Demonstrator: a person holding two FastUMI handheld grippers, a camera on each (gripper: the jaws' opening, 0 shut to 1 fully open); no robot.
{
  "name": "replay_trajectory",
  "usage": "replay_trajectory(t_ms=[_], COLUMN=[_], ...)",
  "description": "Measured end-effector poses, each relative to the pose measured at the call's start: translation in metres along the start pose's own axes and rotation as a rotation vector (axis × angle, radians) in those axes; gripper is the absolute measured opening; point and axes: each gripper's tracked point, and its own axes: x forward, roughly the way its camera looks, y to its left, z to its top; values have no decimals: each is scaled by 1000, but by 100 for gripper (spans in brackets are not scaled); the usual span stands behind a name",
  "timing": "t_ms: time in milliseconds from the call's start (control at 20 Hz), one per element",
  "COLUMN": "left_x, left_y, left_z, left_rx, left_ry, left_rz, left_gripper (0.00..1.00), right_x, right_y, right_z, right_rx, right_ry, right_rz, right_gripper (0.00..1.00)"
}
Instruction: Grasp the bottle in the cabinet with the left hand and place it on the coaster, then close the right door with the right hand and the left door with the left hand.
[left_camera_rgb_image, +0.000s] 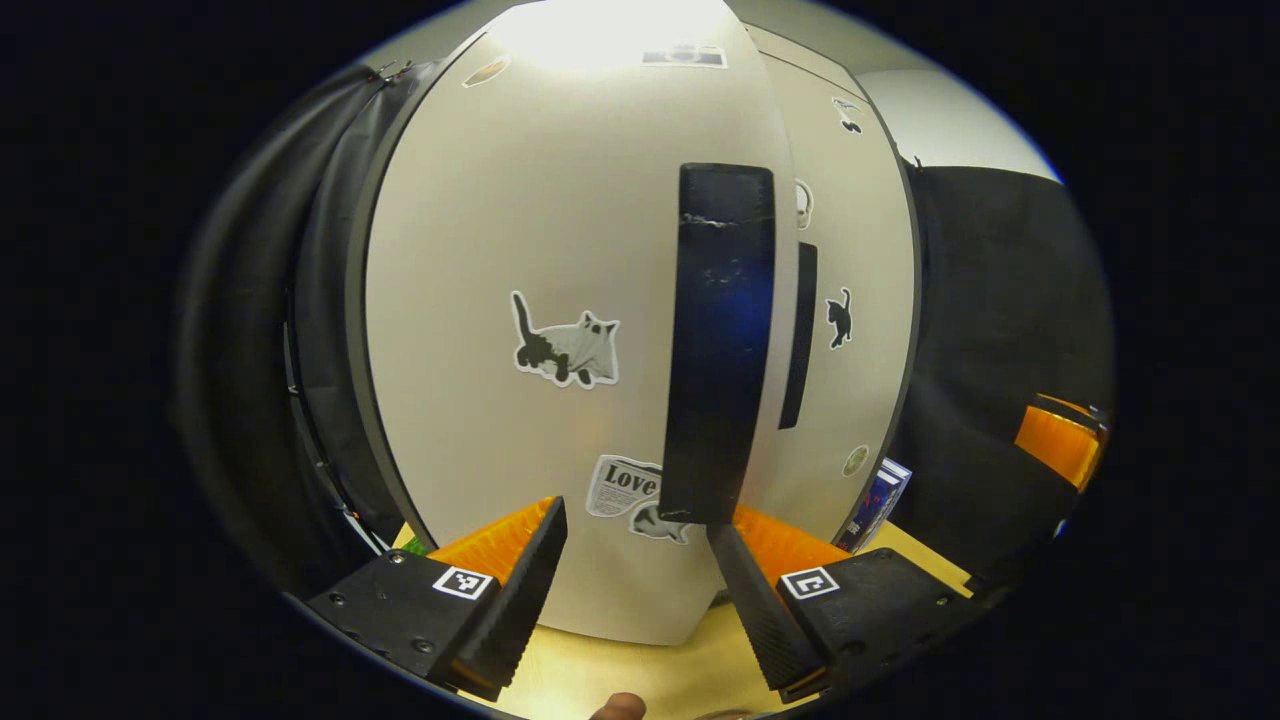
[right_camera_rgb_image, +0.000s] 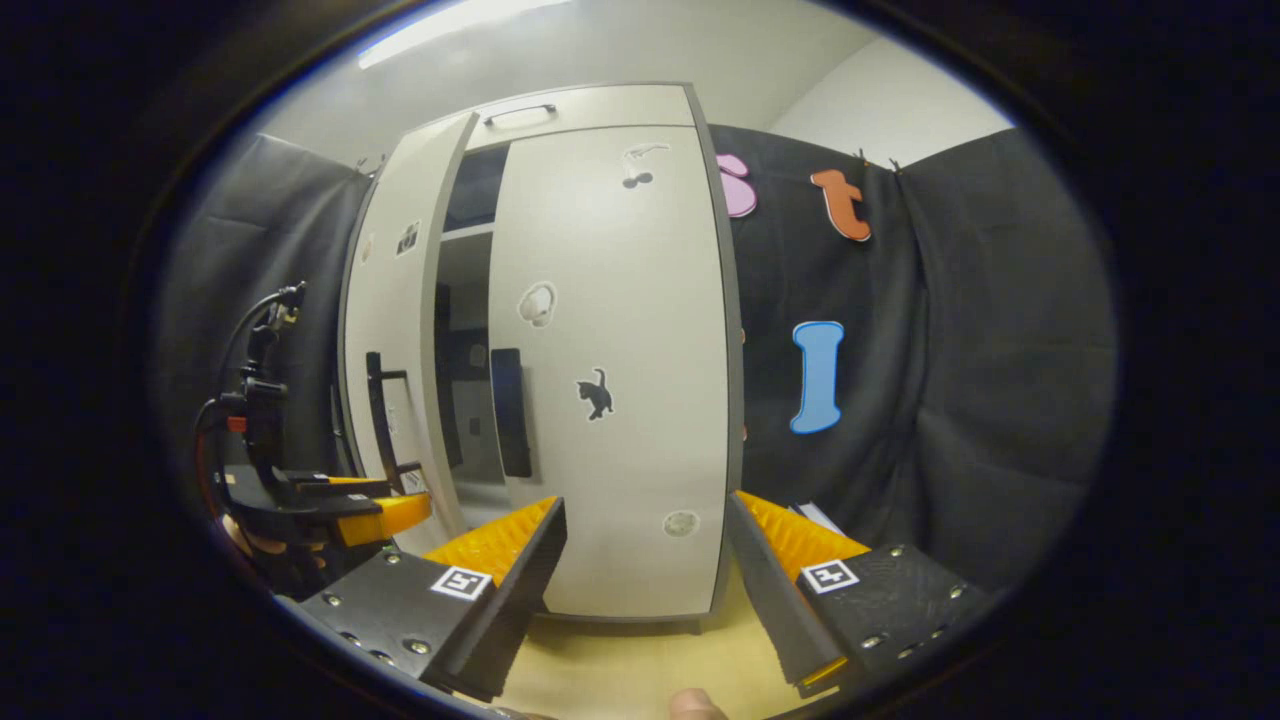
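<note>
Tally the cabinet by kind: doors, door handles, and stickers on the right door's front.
Doors: 2 (left door, right door)
Door handles: 2 (left handle, right handle)
Stickers on the right door: 4
Total: 8

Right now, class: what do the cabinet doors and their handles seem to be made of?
Left door: likely laminated board, matt off-white, smooth with a dark edge band. Its handle: probably plastic or painted metal, black, slightly glossy, scuffed. Right door: same matt finish.
</note>
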Motion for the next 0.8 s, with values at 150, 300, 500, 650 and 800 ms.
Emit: replay_trajectory(t_ms=[150, 300, 500, 650, 800], left_x=[1, 0, -20, -47, -83], left_y=[-12, -15, -16, -28, -40], left_z=[-1, -3, 5, 41, 88], left_rx=[-11, -12, -48, -35, -1], left_ry=[1, 10, -2, -66, -150], left_rz=[-4, 28, 99, 125, 155], left_gripper=[90, 90, 90, 90, 89], right_x=[0, -3, -6, -10, -16], right_y=[-3, -9, -15, -23, -28], right_z=[4, 10, 22, 46, 69], right_rx=[2, -7, -14, 0, 39], right_ry=[-10, -21, -18, -35, -53], right_rz=[5, 8, 29, 27, 25], right_gripper=[97, 97, 97, 97, 93])
